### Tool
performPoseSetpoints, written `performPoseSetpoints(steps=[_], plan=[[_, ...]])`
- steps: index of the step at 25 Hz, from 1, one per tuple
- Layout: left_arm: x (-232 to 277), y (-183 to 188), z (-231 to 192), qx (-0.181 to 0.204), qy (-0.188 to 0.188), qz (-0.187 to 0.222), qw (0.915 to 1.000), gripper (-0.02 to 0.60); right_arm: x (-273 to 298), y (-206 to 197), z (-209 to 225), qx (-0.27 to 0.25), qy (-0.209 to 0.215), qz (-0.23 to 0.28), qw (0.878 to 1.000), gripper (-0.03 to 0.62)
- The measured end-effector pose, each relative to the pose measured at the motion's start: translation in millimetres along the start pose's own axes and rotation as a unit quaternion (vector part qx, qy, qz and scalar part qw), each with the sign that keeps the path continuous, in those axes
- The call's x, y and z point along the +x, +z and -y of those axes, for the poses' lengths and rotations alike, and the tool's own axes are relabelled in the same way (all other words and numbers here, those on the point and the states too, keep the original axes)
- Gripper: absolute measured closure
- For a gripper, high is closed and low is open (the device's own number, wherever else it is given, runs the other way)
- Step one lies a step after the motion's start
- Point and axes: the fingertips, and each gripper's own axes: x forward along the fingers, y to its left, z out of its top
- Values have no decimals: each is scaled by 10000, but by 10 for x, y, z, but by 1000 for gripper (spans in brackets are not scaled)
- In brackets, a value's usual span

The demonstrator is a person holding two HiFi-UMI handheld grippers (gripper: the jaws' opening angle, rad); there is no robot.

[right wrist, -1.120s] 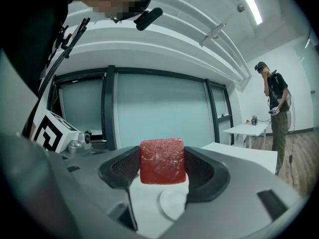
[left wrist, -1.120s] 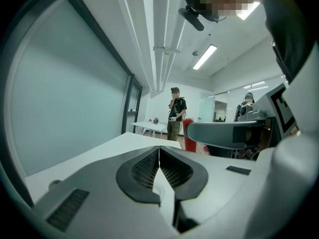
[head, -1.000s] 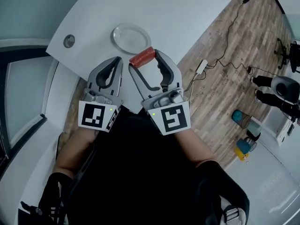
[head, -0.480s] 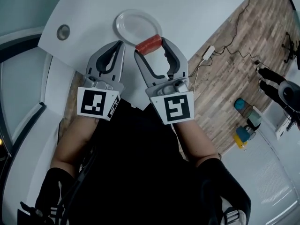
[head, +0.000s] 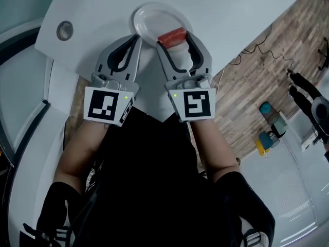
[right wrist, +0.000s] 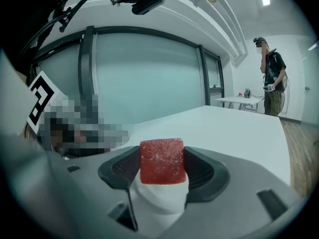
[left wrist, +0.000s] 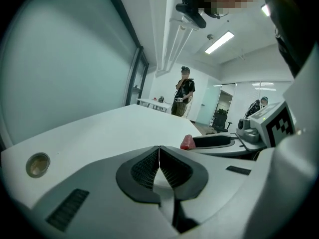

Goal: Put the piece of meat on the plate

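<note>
A red piece of meat (head: 171, 36) is clamped between the jaws of my right gripper (head: 173, 37), held over the near right rim of the clear round plate (head: 149, 22) on the white table. In the right gripper view the meat (right wrist: 161, 161) fills the gap between the two dark pads of the right gripper (right wrist: 161, 167). My left gripper (head: 137, 38) is shut on nothing, its tips at the plate's near left edge. In the left gripper view the left gripper (left wrist: 159, 156) has its pads pressed together, and the meat (left wrist: 187, 142) shows to the right.
A round metal grommet (head: 64, 30) sits in the white table (head: 221, 9) at the left. The table's edge runs diagonally at the right, with wood floor, cables and a power strip beyond. A person (left wrist: 183, 97) stands in the far background.
Both grippers have moved forward toward the plate. The meat, earlier short of the plate, now hangs over its near right rim, still held by the right gripper.
</note>
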Motion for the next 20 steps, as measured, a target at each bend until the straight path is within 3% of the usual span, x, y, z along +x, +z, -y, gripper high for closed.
performPoseSetpoints(steps=[2,10,20], plan=[[-12,3,-47,-47,33,-68,10000,578,24,-6,-9,-25,30,-133,9999,318],[441,-787,-475,-274,-251,-237,9990,578,687,-727,37,-240,-158,-758,9967,318],[572,-754,-535,-483,-253,-262,9982,578,826,-737,98,-477,-173,-1408,9887,318]])
